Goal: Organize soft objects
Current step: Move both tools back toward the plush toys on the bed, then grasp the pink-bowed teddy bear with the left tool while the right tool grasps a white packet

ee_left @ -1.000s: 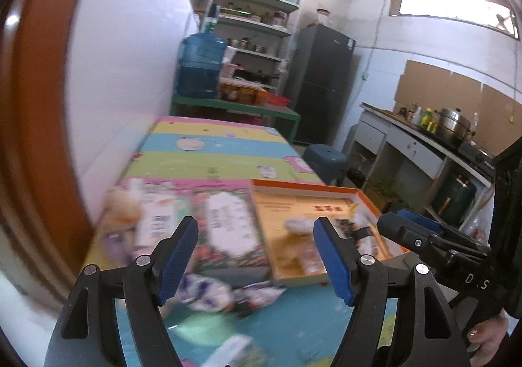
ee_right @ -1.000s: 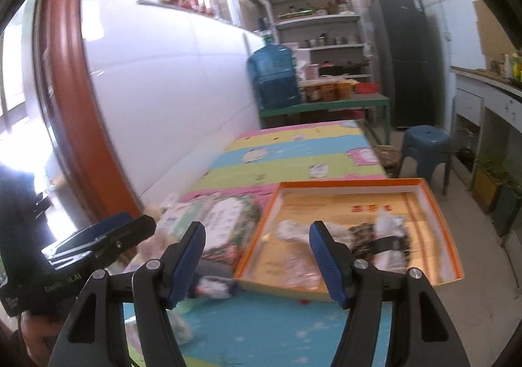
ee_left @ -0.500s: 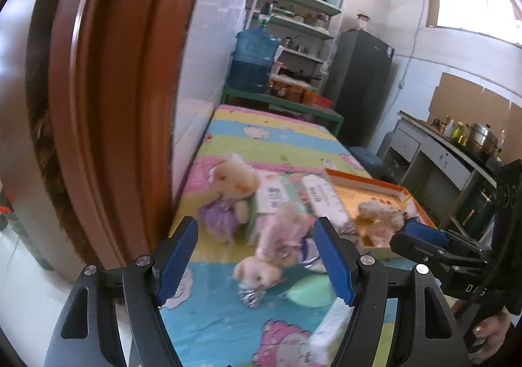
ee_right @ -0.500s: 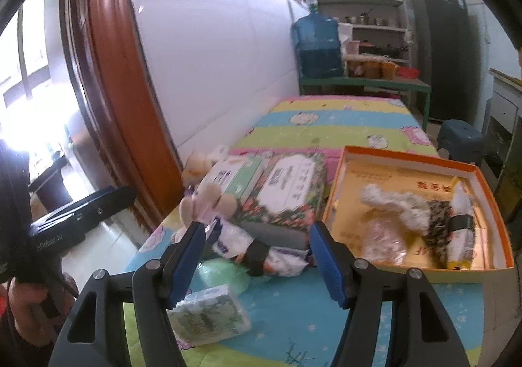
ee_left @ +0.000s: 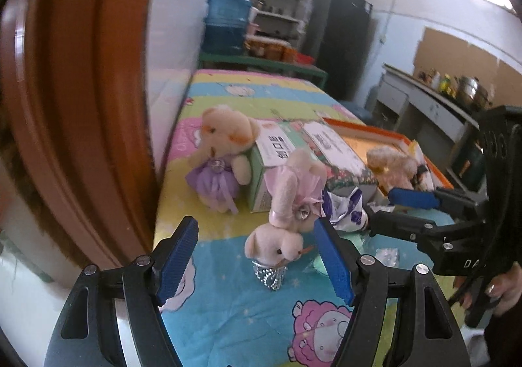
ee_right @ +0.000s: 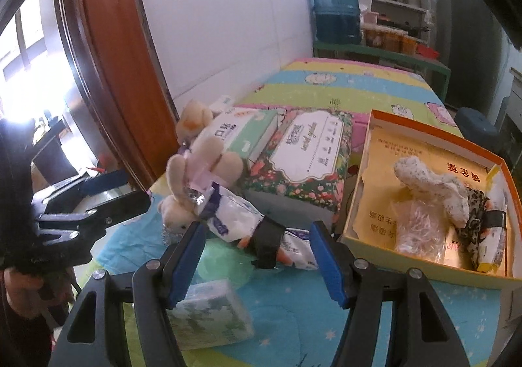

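left gripper [ee_left: 256, 256] jaws spread, empty, w/ upside-down pink bear [ee_left: 287, 217] just ahead; right gripper [ee_right: 257, 254] jaws spread, empty, over tissue pack [ee_right: 238, 220] beside orange box [ee_right: 424, 272].

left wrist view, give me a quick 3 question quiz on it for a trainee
1. True or false: the left gripper is shut on a toy.
2. Which toy leans against the green tissue box? A) bear in the purple dress B) upside-down pink bear only C) neither
3. Fill in: the orange box holds a white fluffy ____.

Key: 1 false, it is open and empty. 2 A. 3 toy.
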### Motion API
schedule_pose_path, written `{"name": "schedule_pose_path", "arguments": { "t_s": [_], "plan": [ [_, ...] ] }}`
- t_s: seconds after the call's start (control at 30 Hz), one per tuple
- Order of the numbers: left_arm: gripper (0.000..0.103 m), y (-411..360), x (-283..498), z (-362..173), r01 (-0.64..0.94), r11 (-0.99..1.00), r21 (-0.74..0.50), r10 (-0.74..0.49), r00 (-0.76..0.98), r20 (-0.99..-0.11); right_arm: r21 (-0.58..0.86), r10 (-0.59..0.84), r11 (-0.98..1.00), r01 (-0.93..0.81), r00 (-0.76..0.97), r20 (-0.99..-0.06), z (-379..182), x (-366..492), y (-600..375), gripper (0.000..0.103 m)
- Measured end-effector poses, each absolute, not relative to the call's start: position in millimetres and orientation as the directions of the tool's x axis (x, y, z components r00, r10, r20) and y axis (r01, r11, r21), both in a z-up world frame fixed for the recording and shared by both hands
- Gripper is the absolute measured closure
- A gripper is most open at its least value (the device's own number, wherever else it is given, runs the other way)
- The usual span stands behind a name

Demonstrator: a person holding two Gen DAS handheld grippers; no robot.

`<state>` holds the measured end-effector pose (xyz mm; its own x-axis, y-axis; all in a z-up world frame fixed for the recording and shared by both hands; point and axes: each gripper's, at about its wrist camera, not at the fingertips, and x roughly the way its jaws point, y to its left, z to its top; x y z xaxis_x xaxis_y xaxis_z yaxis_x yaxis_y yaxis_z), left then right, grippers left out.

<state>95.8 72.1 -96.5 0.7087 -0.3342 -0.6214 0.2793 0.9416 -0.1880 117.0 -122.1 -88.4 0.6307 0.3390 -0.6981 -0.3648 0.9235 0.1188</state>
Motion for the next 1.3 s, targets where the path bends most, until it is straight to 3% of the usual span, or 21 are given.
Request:
{"name": "schedule_pose_path", "arguments": {
  "t_s": [0.27, 0.87, 0.9, 0.97, 1.3],
  "plan": [
    [0.028, 54, 120, -104, 0.406, 0.906, -0.116, -0.376, 0.650, -0.661, 0.045, 0.336, 0.883, -0.468, 0.563, -0.755, -93, 132, -116, 0.037],
    [0.029, 25, 152, -137, 0.453, 0.878, -0.156, -0.412, 0.547, -0.729, 0.061, 0.332, 0.865, -0.498, 0.477, -0.813, -106, 158, -108, 0.035],
    [0.031, 22, 153, -137, 0.456, 0.876, -0.156, -0.413, 0.546, -0.729, 0.055, 0.327, 0.865, -0.499, 0.476, -0.816, -106, 159, -107, 0.035],
    [0.045, 20, 151, -136, 0.463, 0.873, -0.152, -0.417, 0.548, -0.725, 0.049, 0.320, 0.864, -0.502, 0.472, -0.822, -105, 159, -105, 0.035],
    [0.062, 26, 134, -129, 0.448, 0.875, -0.183, -0.441, 0.583, -0.682, 0.027, 0.290, 0.869, -0.495, 0.464, -0.837, -105, 160, -96, 0.036]
  ]
}}
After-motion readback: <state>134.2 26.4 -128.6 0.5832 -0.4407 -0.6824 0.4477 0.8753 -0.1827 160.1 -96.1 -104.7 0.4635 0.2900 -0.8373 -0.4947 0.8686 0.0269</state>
